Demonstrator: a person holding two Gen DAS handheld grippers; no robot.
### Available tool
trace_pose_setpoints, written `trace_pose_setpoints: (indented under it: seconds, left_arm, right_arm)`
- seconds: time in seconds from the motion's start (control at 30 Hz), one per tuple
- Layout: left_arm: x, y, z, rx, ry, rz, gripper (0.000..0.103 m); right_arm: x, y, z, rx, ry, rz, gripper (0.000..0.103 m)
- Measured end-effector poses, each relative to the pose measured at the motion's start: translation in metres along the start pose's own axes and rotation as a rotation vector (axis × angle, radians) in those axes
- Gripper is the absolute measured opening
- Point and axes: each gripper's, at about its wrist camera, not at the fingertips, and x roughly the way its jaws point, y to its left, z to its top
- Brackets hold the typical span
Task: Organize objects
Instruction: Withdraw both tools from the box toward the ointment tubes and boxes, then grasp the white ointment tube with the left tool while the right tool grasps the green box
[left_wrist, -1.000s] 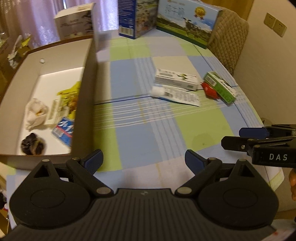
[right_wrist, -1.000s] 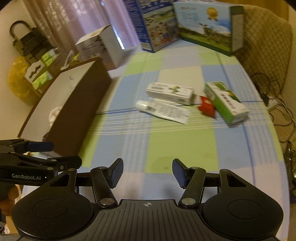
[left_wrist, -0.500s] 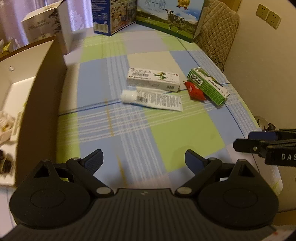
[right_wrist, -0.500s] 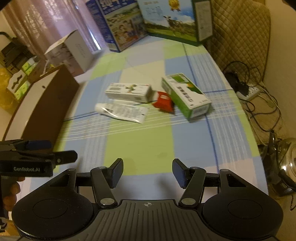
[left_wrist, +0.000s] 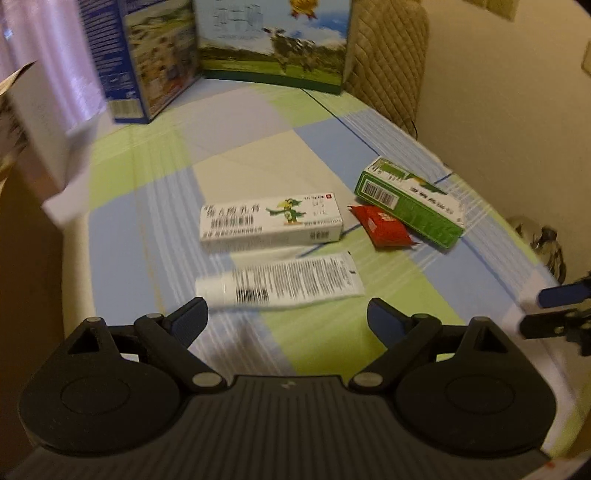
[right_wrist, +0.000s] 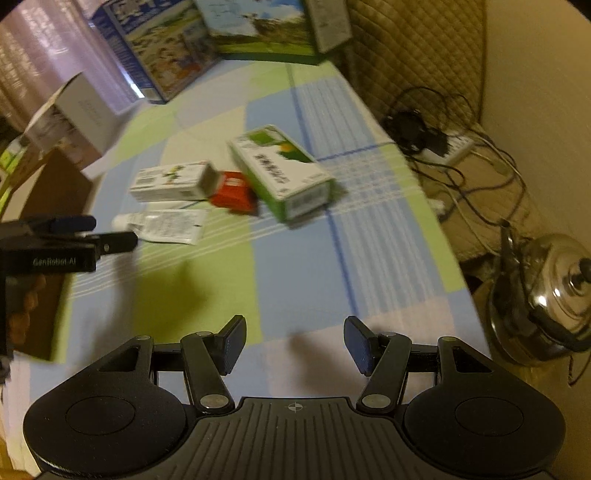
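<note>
On the checked tablecloth (left_wrist: 317, 147) lie a white tube (left_wrist: 288, 282), a long white box with a green bird (left_wrist: 271, 218), a red packet (left_wrist: 382, 225) and a green box (left_wrist: 410, 201). My left gripper (left_wrist: 288, 319) hovers just short of the tube. Its jaws are closing from wide and nothing is between them. In the right wrist view the same tube (right_wrist: 166, 223), white box (right_wrist: 171, 181), red packet (right_wrist: 234, 194) and green box (right_wrist: 282, 171) lie well ahead. My right gripper (right_wrist: 295, 343) stands half open and empty over the cloth.
A brown cardboard box wall (left_wrist: 22, 258) stands at the left, with a white carton (left_wrist: 48, 122) behind it. Tall printed cartons (left_wrist: 273, 40) and a quilted chair (left_wrist: 388, 55) close the back. A steel kettle (right_wrist: 546, 295) and cables (right_wrist: 443, 147) lie beyond the table's right edge.
Both views have swung right, away from the open cardboard box. The left gripper has sunk and come close to the tube, its jaws a little narrower. The right gripper has shifted right.
</note>
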Motion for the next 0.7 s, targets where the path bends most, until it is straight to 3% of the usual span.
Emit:
trace_pose_setpoints:
  seconds: [0.17,0.37,0.7]
  left_arm:
    - [0.035,0.002,0.016,0.079,0.019,0.0,0.086]
    - [0.062,0.01,0.019,0.105,0.059,-0.029,0.083]
    - [0.05,0.012,-0.009,0.044,0.116,-0.119,0.074]
  right_arm:
    - [0.0,-0.017,0.0,0.05,0.003,-0.028,0.056]
    - [0.003,-0.026,0.002,0.079,0.017,-0.052,0.056]
    - [0.011,-0.027,0.004,0.06,0.039,-0.073,0.056]
